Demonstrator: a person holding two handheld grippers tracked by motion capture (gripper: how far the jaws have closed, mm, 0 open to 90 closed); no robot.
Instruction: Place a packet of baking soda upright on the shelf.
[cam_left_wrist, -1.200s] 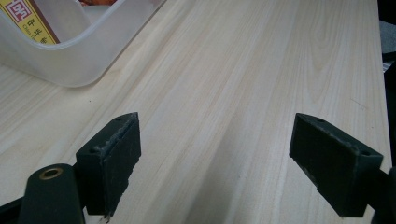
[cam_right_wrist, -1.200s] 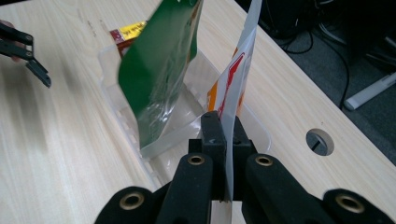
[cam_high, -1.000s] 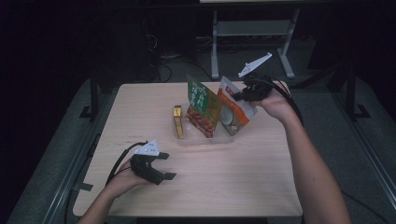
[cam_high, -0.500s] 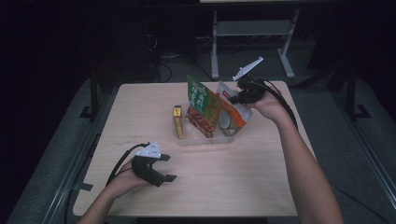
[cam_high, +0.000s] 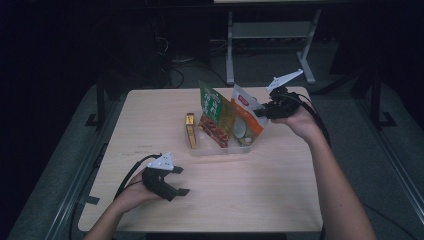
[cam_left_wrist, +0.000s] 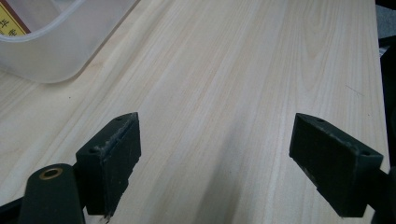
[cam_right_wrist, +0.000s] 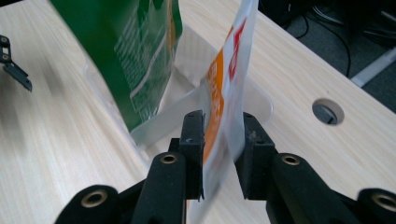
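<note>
A clear plastic bin stands mid-table with a green bag, an orange-and-white bag, a red-brown pouch and a yellow box upright in it. My right gripper is at the orange-and-white bag's upper right edge. In the right gripper view its jaws straddle that bag; they have just been opening and a gap shows on the right side, so the pads no longer pinch it. My left gripper rests on the table near the front left, open with bare wood between its jaws.
The wooden table has free room across its front and left. A round cable hole sits in the tabletop near the bin. The bin's corner is ahead of the left gripper. A metal stand is behind the table.
My right hand has moved left and down, lowering the orange-and-white bag into the bin, and its jaws have parted. The left hand has stayed put.
</note>
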